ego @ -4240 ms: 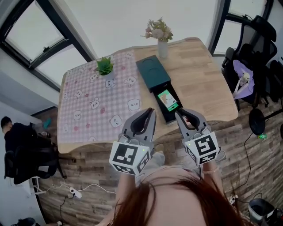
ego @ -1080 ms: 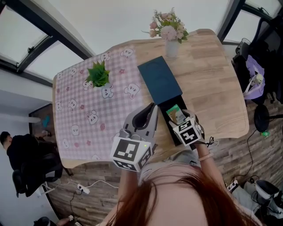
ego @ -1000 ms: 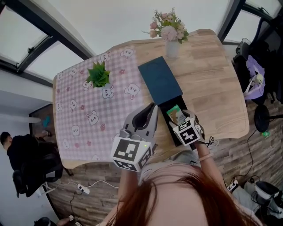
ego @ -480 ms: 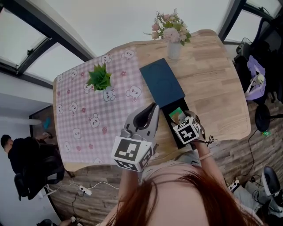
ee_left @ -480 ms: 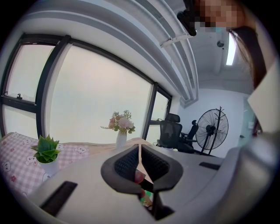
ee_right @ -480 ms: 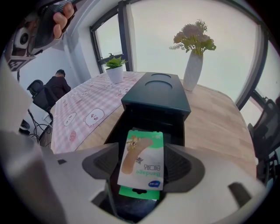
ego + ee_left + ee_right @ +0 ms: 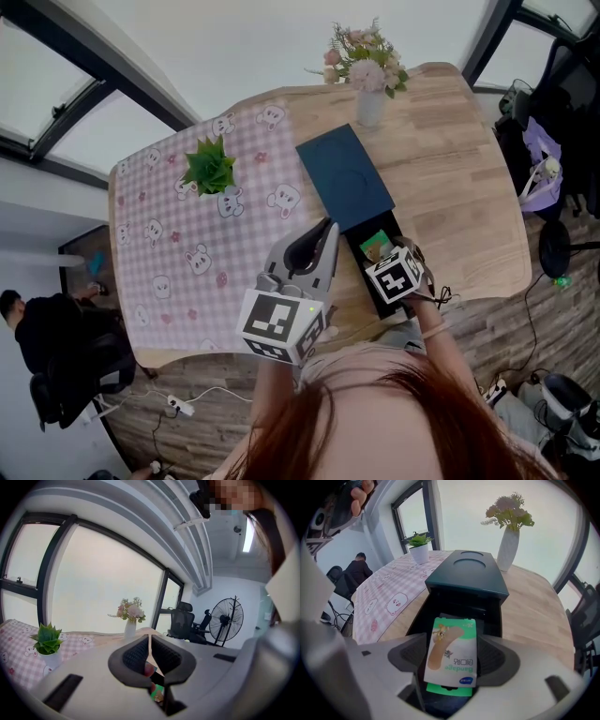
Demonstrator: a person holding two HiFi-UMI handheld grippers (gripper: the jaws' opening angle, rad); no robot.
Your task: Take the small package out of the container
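Reach step: your right claw (image 7: 453,644), jaws just opening, straddles packet (image 7: 451,656) in box (image 7: 468,576), ungripped. Left claw (image 7: 150,641) clenched, empty. Next: squeeze, lift.

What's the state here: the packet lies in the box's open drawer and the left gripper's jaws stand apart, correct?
Not quite. The left gripper has its jaws together, not apart; the left gripper view shows them meeting along one seam. The rest holds: the packet lies in the box's open drawer.
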